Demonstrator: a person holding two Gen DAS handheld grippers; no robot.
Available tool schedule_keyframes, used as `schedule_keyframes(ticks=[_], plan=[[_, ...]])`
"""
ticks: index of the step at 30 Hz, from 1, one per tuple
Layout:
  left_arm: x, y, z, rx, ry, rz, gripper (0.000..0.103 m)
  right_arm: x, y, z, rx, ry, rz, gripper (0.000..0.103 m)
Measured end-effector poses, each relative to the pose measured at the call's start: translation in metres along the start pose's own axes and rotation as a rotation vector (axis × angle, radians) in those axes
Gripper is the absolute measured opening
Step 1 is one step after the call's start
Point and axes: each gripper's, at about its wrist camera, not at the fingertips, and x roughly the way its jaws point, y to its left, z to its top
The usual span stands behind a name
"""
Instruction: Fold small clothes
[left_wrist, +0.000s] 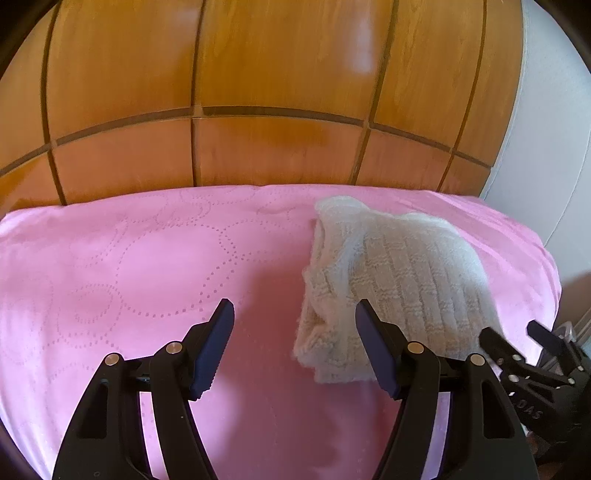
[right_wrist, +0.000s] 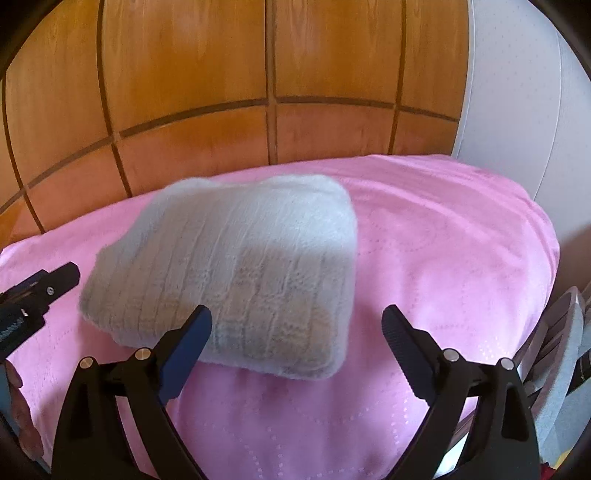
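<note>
A white knitted garment (left_wrist: 391, 291) lies folded into a thick packet on the pink bedspread (left_wrist: 129, 266). In the left wrist view my left gripper (left_wrist: 295, 312) stands open just short of the packet's near left edge, with only pink cloth between its fingers. My right gripper (left_wrist: 517, 338) shows at that view's right edge, beside the packet. In the right wrist view the garment (right_wrist: 236, 273) lies ahead and to the left, and my right gripper (right_wrist: 297, 317) is open over its near right corner, pads clear of the knit. The left gripper (right_wrist: 33, 295) pokes in at the left.
A wooden panelled wall (left_wrist: 258, 92) rises directly behind the bed. A white surface (right_wrist: 517, 92) stands at the right. The bed's right edge (right_wrist: 546, 258) drops off, with grey and metallic items (right_wrist: 565, 350) beside it. A hand (right_wrist: 18, 417) shows at lower left.
</note>
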Motion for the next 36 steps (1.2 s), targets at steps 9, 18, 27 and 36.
schedule_keyframes(ticks=[9,18,27,36], plan=[[0.017,0.007,-0.009,0.006,0.066,0.032,0.072,0.001,0.009,-0.004,-0.044,0.031,-0.041,0.097],[-0.027,0.010,-0.028,0.003,-0.036,0.081,0.079,-0.034,0.023,-0.007,0.010,-0.054,-0.101,0.101],[-0.046,0.017,-0.042,-0.027,-0.064,0.112,0.090,-0.048,0.026,-0.020,0.063,-0.090,-0.131,0.101],[-0.059,0.016,-0.045,-0.041,-0.085,0.115,0.093,-0.056,0.027,-0.026,0.071,-0.101,-0.107,0.101]])
